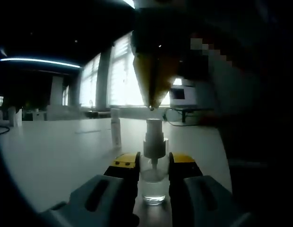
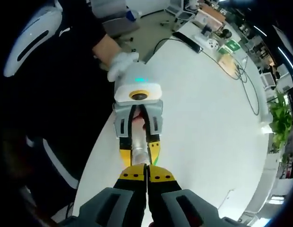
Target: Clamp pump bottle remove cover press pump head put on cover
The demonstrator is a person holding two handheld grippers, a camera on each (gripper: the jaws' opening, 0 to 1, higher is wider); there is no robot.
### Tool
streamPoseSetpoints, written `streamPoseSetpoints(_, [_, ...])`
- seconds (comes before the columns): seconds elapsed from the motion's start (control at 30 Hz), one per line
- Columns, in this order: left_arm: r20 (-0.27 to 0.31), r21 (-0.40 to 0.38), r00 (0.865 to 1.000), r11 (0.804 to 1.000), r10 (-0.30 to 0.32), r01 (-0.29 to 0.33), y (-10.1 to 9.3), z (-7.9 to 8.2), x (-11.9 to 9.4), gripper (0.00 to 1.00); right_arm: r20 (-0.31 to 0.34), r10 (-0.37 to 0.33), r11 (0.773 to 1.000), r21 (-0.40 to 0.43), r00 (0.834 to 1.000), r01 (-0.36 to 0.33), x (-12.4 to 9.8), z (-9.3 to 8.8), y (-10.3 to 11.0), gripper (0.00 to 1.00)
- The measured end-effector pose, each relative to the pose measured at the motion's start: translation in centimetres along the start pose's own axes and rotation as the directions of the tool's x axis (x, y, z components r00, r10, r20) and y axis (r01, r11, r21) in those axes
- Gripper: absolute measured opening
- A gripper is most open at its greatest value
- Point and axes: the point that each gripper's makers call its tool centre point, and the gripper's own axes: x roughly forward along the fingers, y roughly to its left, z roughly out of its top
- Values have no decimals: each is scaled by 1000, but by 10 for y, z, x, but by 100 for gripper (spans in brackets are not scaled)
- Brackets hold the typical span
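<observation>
Clear pump bottle (image 1: 153, 182) clamped in left hand-held gripper (image 1: 153, 172); cover (image 1: 116, 126) on table (image 1: 56, 151).

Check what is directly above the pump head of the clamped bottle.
The right gripper, shut, points down just above the pump head of the pump bottle. Contact is unclear. The cover stands behind on the table.

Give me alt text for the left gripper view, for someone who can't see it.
The left gripper clamps a small clear pump bottle between its yellow-tipped jaws on a white table. The right gripper, jaws together, points down just above the bare pump head. The removed cover stands upright on the table behind, with bright windows beyond.
</observation>
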Motion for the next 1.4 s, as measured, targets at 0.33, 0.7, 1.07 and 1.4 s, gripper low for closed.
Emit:
streamPoseSetpoints(0.33, [0,-2,1000,1000,0,0,0,0,0,15,2,59,998,19,998,-59,3,0,5,0])
streamPoseSetpoints(0.7, [-1,-3,1000,1000,1,-1,1,0,0,15,-6,63,997,36,998,-63,6,-4,4,0])
streamPoseSetpoints(1.07, [-1,-3,1000,1000,2,-2,2,0,0,15,-32,65,998,29,997,-64,6,-2,5,0])
streamPoseSetpoints(1.4, [-1,-6,1000,1000,2,-2,2,0,0,15,-65,87,995,47,994,-84,7,-2,5,0])
